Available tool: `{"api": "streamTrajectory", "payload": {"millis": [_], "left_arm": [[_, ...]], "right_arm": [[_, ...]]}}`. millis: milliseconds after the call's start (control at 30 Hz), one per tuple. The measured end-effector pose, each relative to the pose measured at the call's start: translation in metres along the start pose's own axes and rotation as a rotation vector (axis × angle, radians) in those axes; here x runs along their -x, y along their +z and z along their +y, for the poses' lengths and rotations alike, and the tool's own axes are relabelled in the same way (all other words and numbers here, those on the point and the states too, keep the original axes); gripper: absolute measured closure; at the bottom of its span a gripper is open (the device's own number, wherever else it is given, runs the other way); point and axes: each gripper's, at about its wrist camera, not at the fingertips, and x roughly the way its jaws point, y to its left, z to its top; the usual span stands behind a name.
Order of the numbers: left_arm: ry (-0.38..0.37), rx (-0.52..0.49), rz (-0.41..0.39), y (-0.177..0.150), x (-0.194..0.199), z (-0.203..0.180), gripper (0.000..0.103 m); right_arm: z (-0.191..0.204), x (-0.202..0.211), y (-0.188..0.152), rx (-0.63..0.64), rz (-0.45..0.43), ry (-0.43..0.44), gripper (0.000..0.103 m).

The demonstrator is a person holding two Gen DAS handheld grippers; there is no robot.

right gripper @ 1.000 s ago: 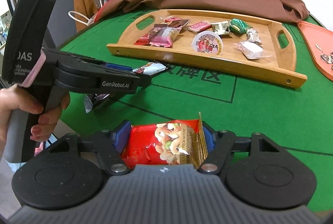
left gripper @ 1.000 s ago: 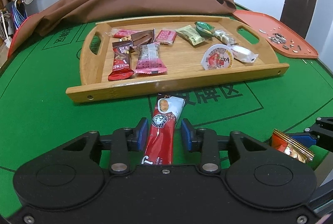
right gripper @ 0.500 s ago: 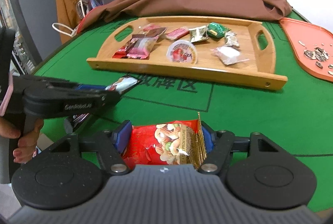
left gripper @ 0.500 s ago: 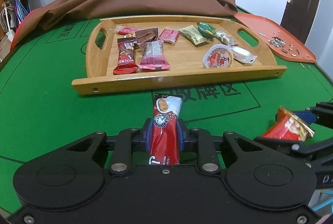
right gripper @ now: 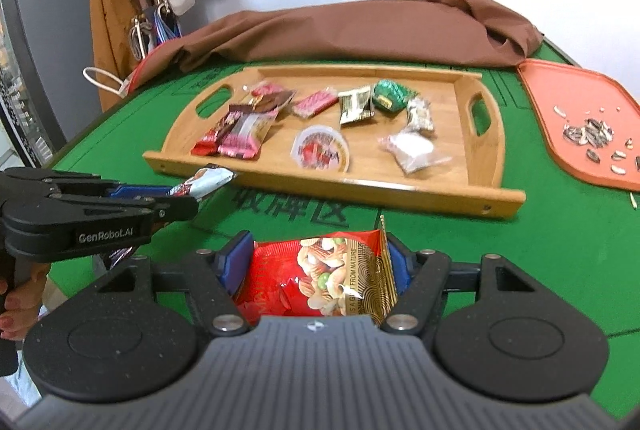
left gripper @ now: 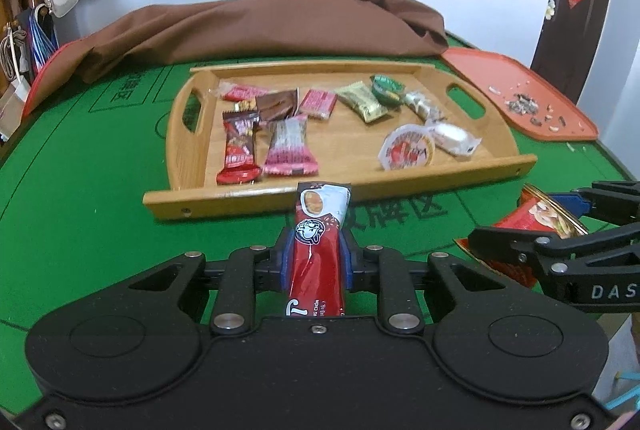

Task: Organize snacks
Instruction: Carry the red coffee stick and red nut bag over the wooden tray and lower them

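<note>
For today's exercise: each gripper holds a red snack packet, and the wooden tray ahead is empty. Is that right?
Not quite. The tray is not empty: the left wrist view shows wrapped snacks lying in it. The left gripper and right gripper do each hold a red packet.

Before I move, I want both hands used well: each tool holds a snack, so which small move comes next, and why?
Probably carry the left tool forward over the near rim of the wooden tray. It is already shut on the red stick packet, whose tip points at bare wood just beyond the rim. The right tool, gripping the nut bag, can follow.
</note>
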Motion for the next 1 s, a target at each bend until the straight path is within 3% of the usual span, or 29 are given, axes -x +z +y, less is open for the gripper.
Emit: {"api": "streamTrajectory", "payload": {"millis": [500, 1000], "left_arm": [[0.008, 0.035, -0.053, 0.037, -0.007, 0.007, 0.082], [0.042, 0.07, -0.066, 0.064, -0.025, 0.018, 0.082]], "right_arm": [[-0.015, 0.0, 0.038, -0.007, -0.085, -0.056, 0.033], [-0.038, -0.017, 0.066, -0.057, -0.089, -0.095, 0.033]]}}
